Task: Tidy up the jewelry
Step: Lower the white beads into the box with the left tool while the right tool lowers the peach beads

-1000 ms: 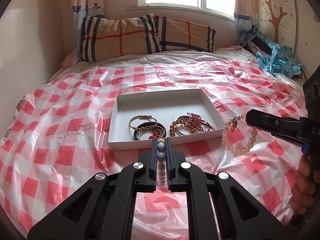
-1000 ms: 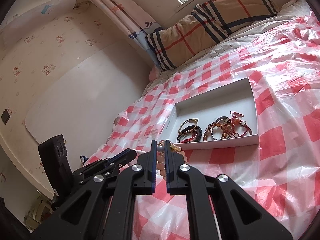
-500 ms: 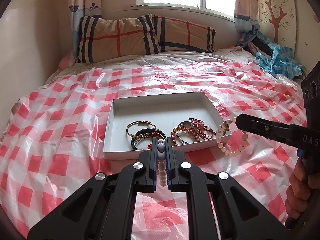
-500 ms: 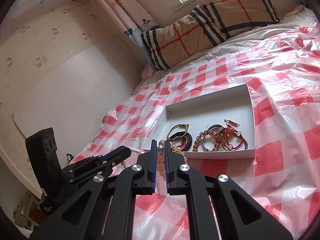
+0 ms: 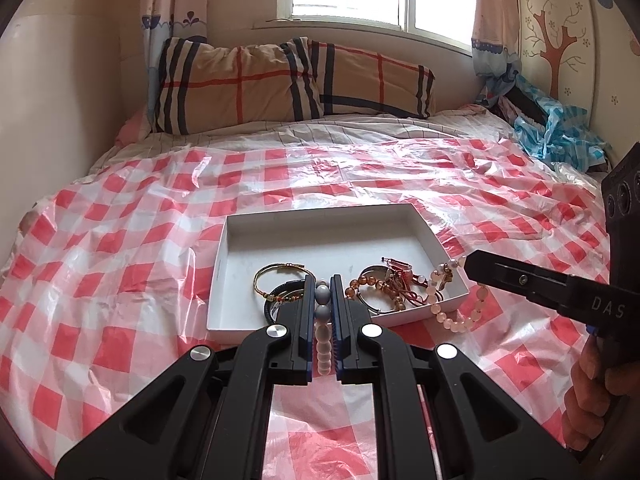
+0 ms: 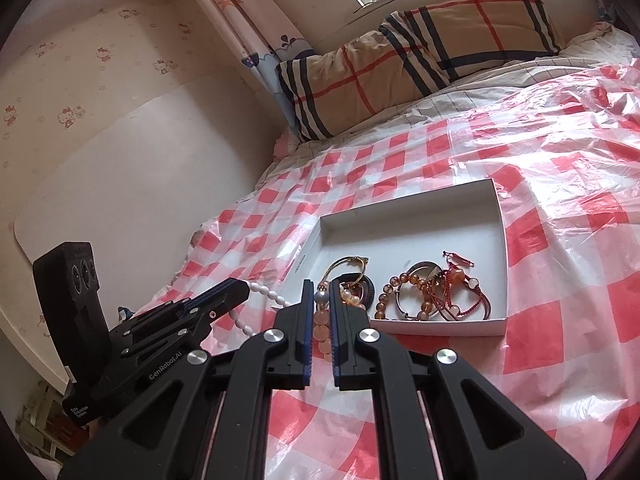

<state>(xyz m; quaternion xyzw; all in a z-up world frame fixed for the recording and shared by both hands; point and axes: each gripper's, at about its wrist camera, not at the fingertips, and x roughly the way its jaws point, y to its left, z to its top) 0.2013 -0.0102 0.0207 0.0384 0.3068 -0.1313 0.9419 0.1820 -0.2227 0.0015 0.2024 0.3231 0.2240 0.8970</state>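
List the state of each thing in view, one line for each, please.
Left claw: shut on the white bead string.
Right claw: shut on the peach bead bracelet.
Peach bead bracelet: hanging over the box's near right corner.
Box: open, no lid, on the bed, far half bare.
Gold bangle: lying flat in the box.
Red cord bracelets: tangled in a pile in the box.

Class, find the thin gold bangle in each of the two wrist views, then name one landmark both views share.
Left wrist view: the gold bangle lies in the white box's near-left part, just left of the gripper tips.
Right wrist view: the gold bangle lies in the box's near-left part, just above the gripper tips.
Shared landmark: the white box on the red checked sheet.
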